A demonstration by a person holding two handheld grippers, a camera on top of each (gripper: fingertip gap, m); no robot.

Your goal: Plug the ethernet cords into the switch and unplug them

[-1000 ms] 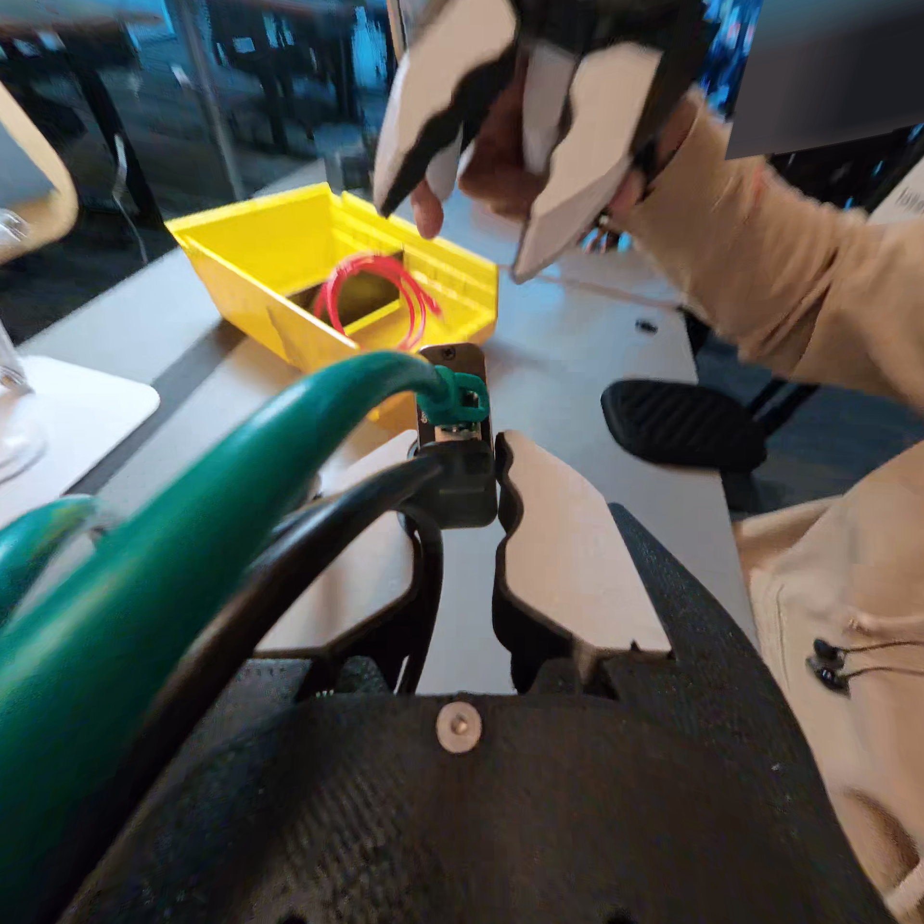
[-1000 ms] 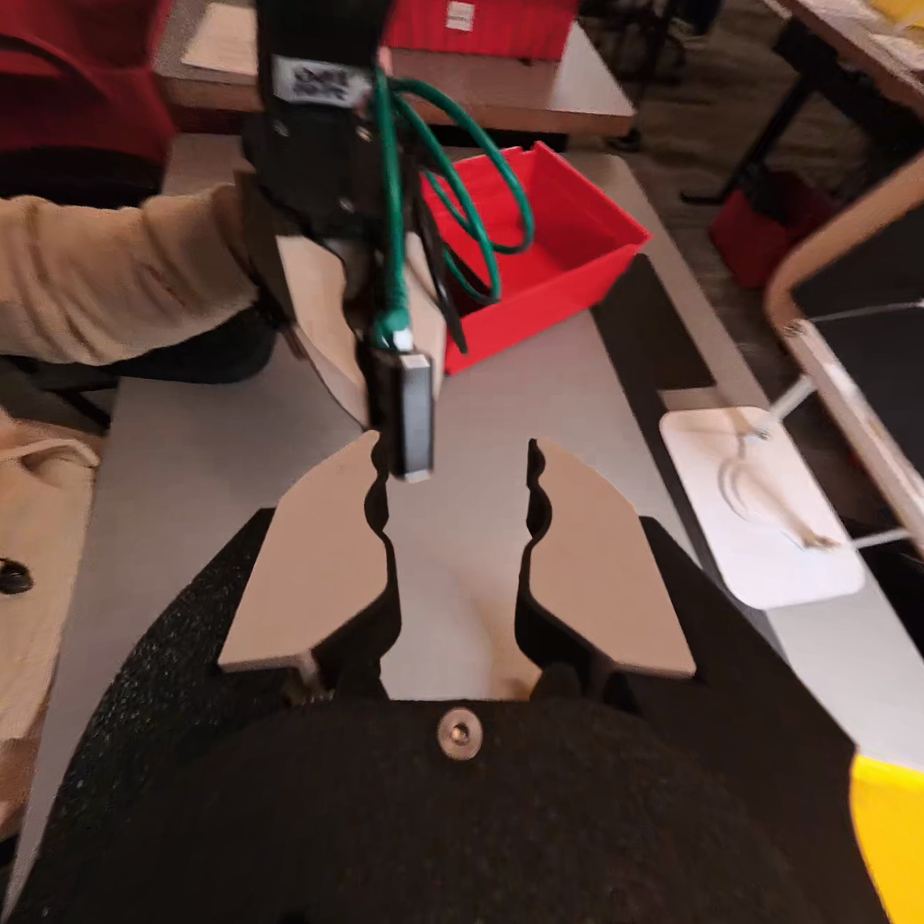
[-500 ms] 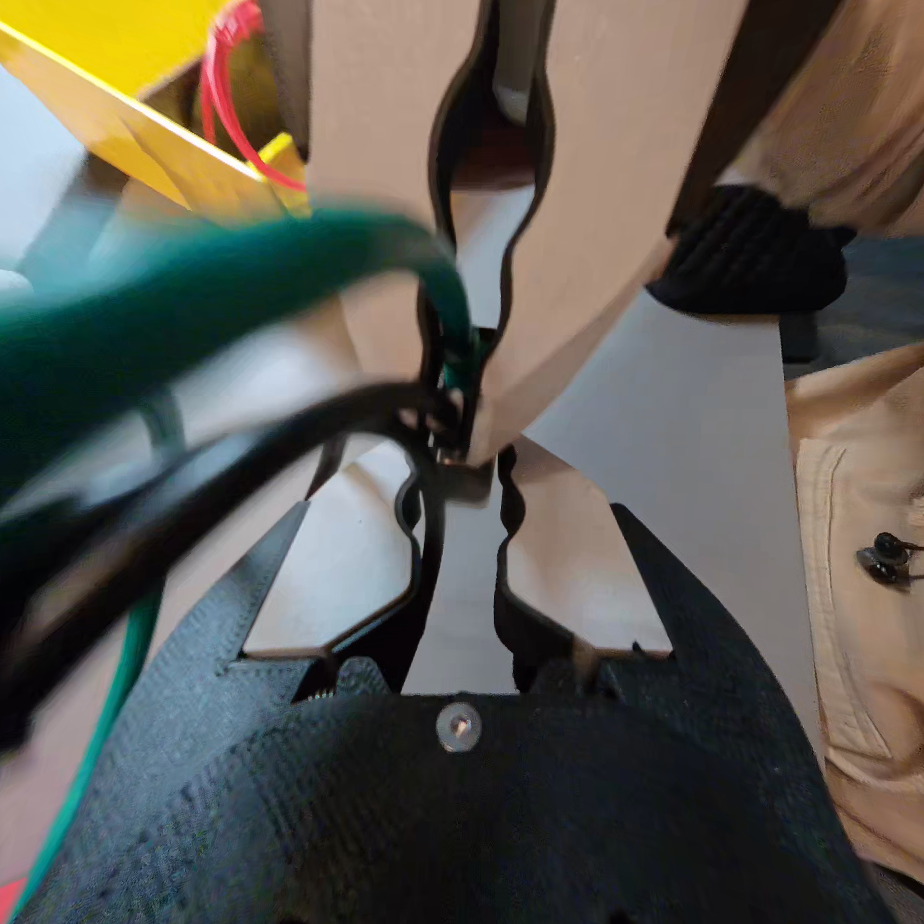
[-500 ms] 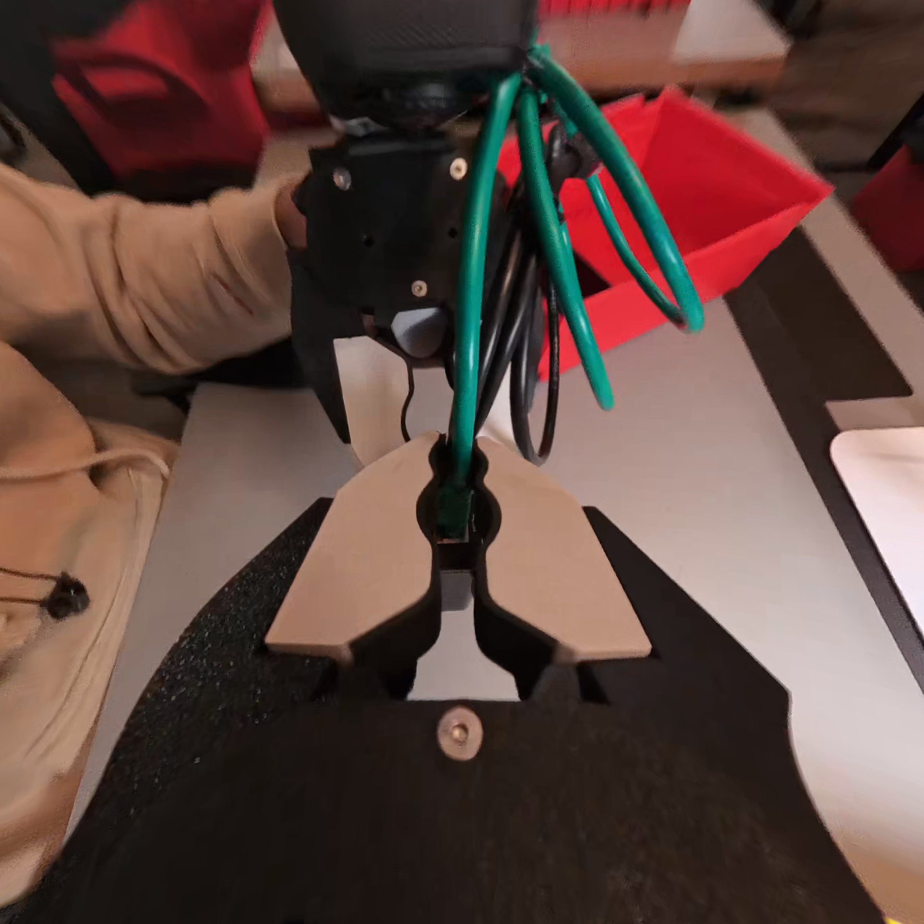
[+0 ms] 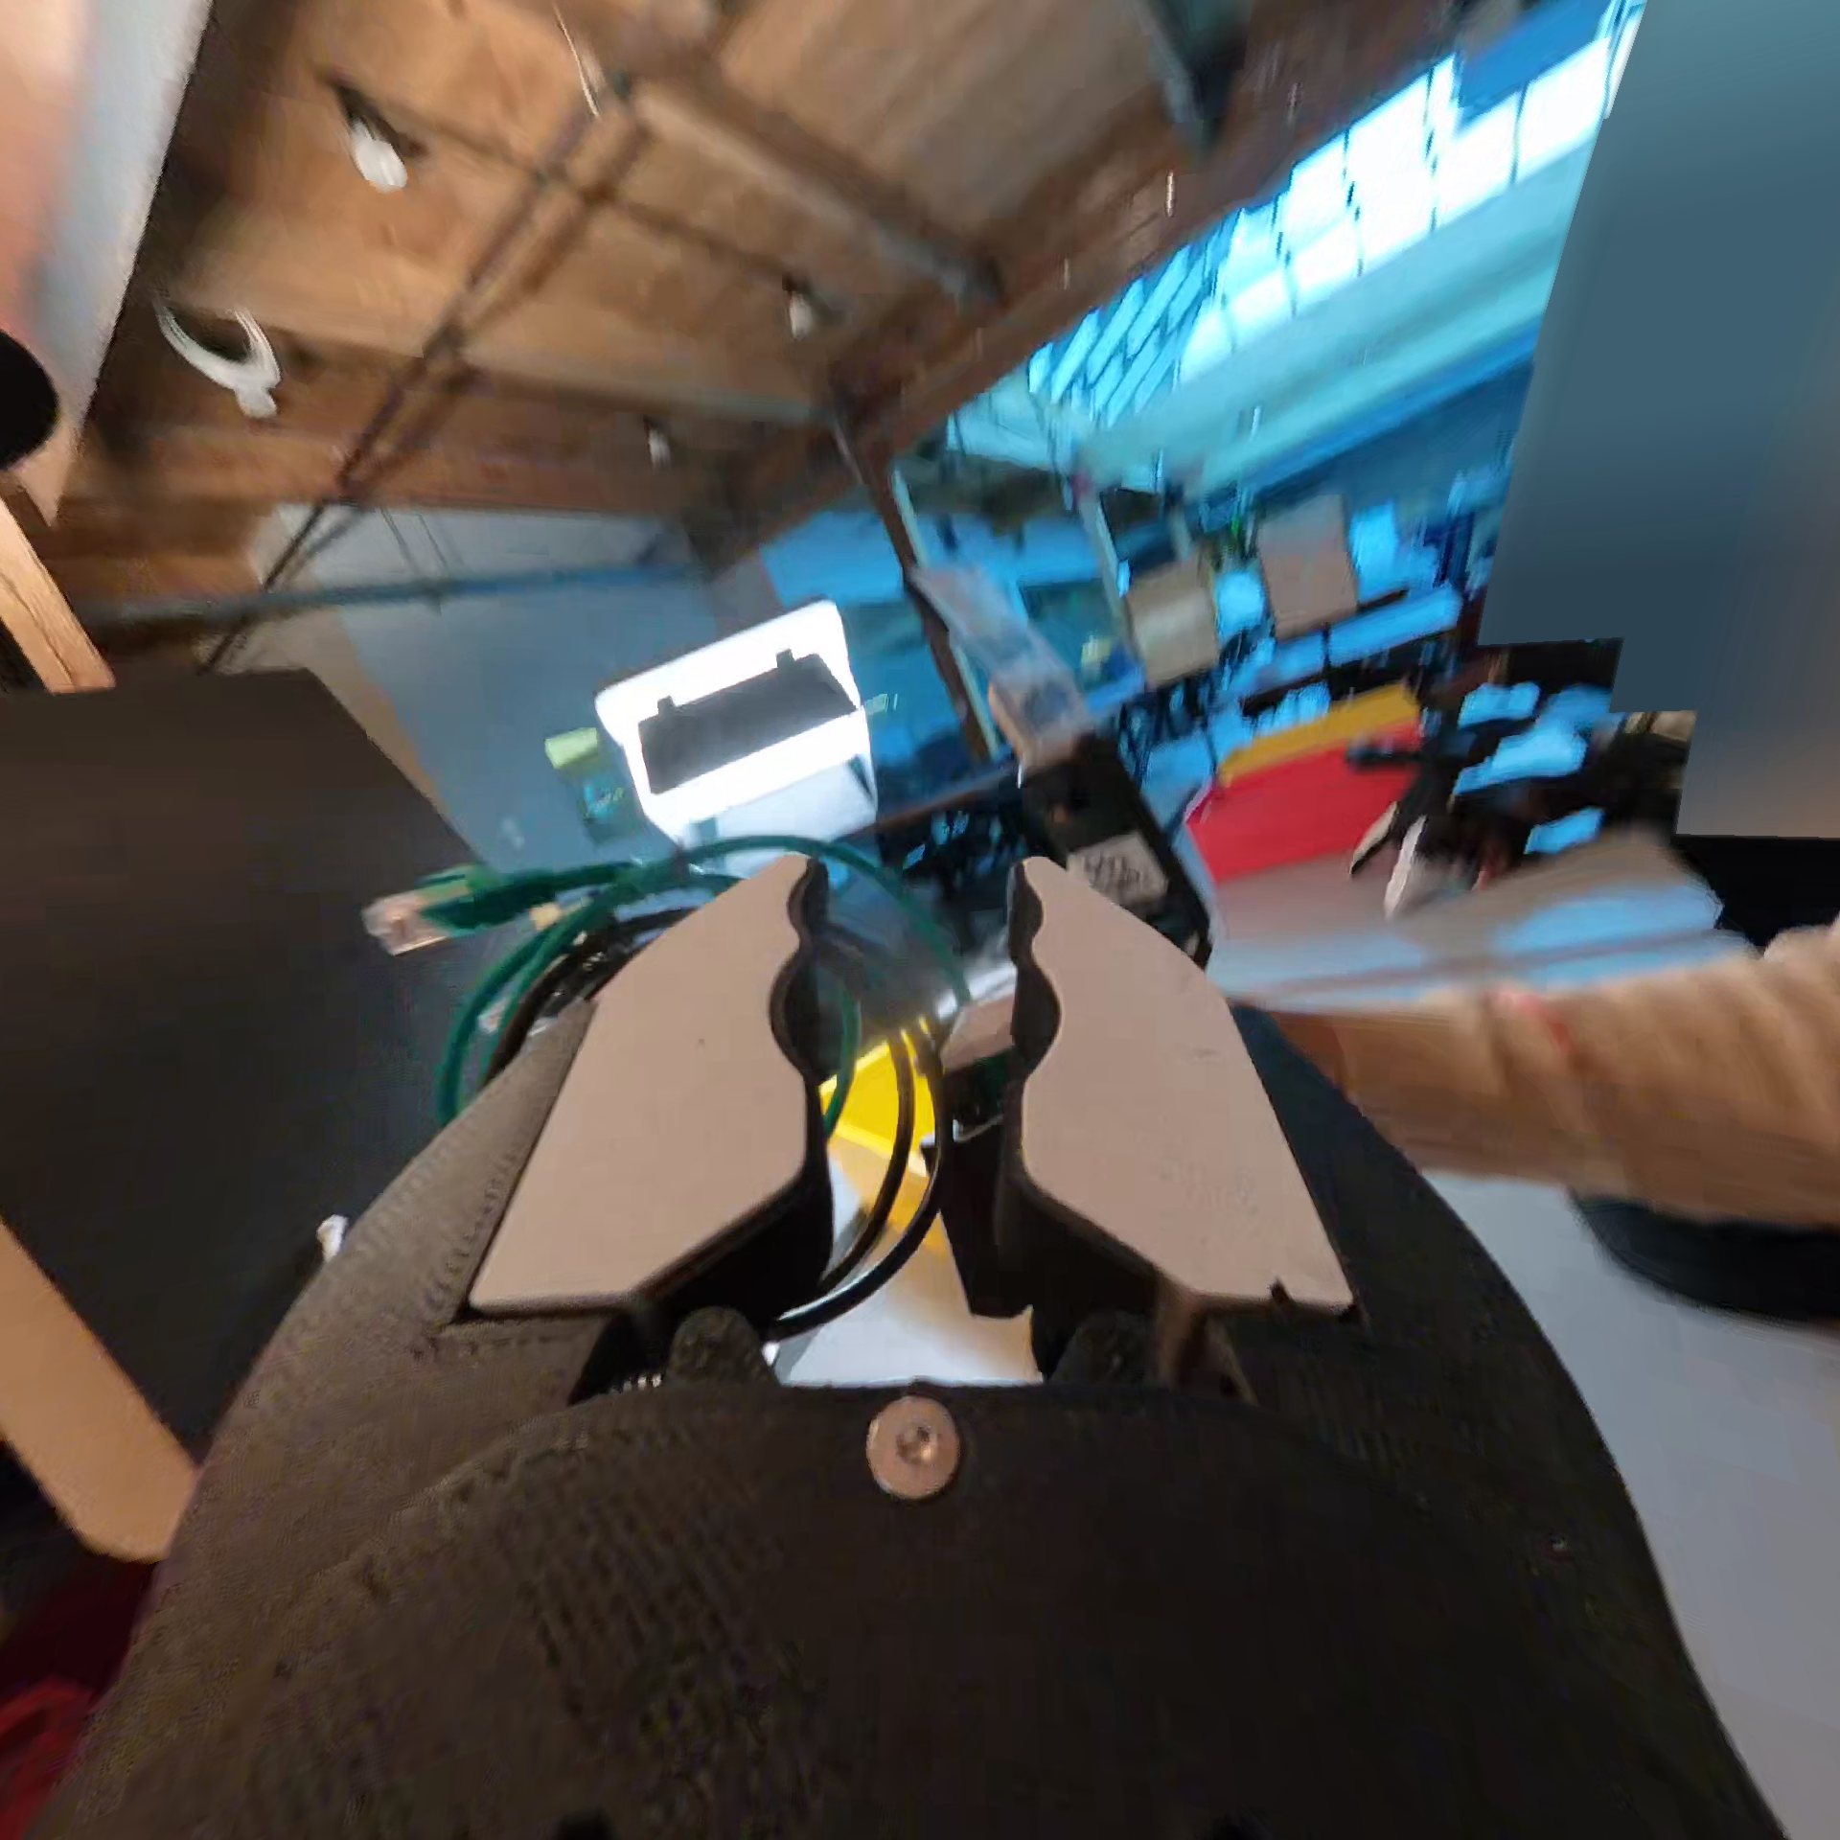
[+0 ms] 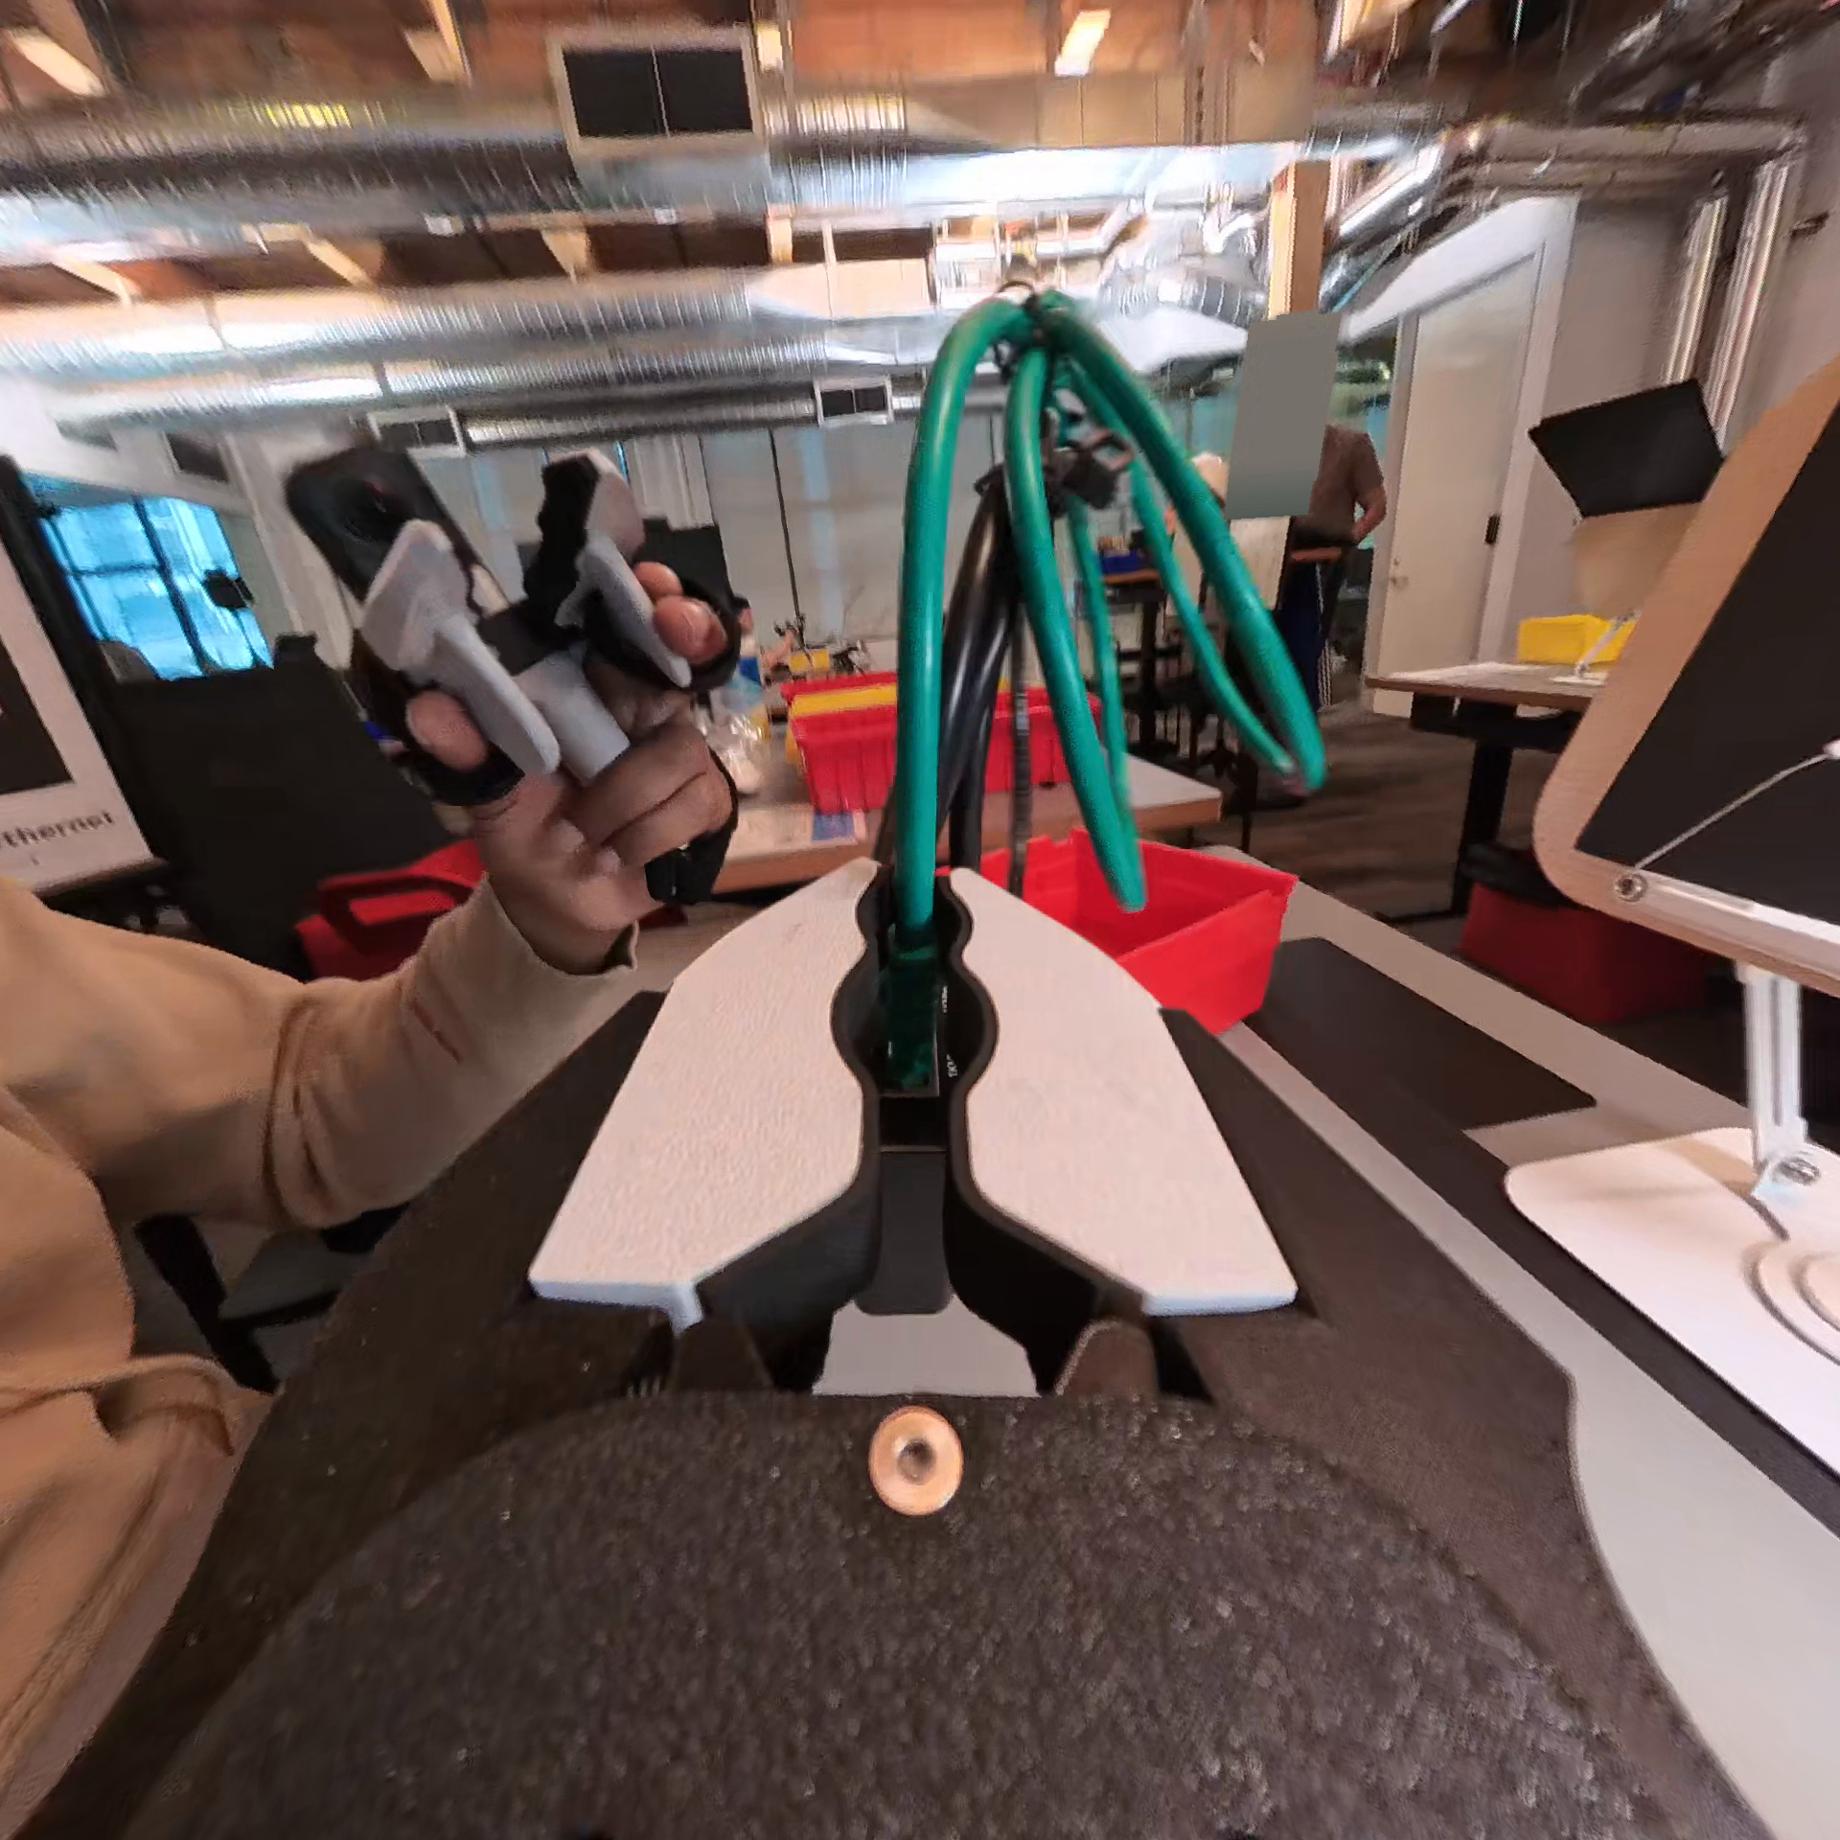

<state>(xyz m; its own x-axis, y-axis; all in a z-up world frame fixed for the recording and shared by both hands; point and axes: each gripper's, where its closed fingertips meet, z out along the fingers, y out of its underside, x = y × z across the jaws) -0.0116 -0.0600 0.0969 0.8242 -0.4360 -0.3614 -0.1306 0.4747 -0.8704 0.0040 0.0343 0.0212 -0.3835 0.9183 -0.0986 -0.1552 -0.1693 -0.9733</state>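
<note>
The grey table [image 6: 1693,1553] runs along the right wrist view from five o'clock up toward two, with a red bin [image 6: 1185,921] just past the fingertips at one o'clock and a white stand base [image 6: 1633,1255] at three. The right gripper [image 6: 911,886] is closed hard on a small dark block, which I take to be the switch [image 6: 908,1125], with the plug of the green ethernet cord [image 6: 921,647] seated in its top and pinched between the same pads; the cord rises to twelve o'clock, where it is tied in a bundle with black leads, and its loops droop back toward one and two o'clock. The left gripper [image 6: 518,687] sits at ten o'clock, lifted well clear and gripping nothing; in its own blurred view its fingers [image 5: 677,1085] stand apart with green loops behind them and a loose clear-tipped green plug [image 5: 418,911] at ten o'clock. My worry is that the pads cover both plug and switch, so a pull on the cord may drag the whole block out, or twist it in the grip. The free loops could also snag an approaching finger, and the latch tab cannot be seen, so a straight tug might strain the connector.
</note>
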